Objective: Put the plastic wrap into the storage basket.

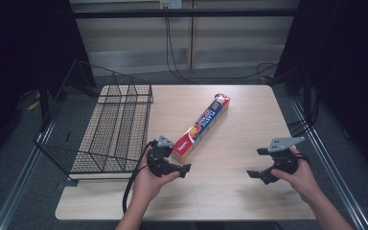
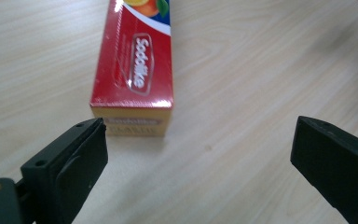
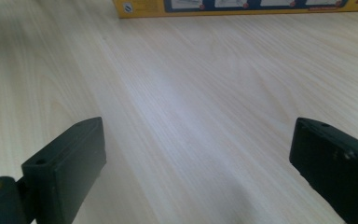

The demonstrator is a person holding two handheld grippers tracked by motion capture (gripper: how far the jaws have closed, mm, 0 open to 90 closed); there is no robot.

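- Long red and yellow wrap box [image 1: 202,127] lying flat on the wooden table [image 1: 230,191], slanted from near-left to far-right, roughly at the table's middle.
- Printed fruit picture and white lettering on the box's red top face; yellow side and yellow end panels.
- In the left gripper view, near end of the box [image 2: 133,91] just beyond the jaw tips, closer to the left jaw, not between the jaws and not touched.
- Left gripper [image 1: 187,168] held low over the table just beside the box's near end, jaws spread wide, nothing pinched.
- Left hand [image 1: 147,181] wrapped around the gripper body, black cable [image 1: 130,184] looping down from it toward the near table edge.
- Right gripper [image 1: 258,163] well apart from the box, over bare wood on the right half, jaws spread wide, nothing pinched.
- Right hand [image 1: 301,176] gripping it from behind; grey three-cornered plate [image 1: 284,143] on top.
- In the right gripper view, yellow side of the box [image 3: 233,8] along the top edge, far ahead of the open jaws.
- Black wire basket [image 1: 106,125] on the table's left part, hanging past the left edge, near the box but apart from it.
- Grey carpeted floor [image 1: 211,76] and trailing cables beyond the far edge.
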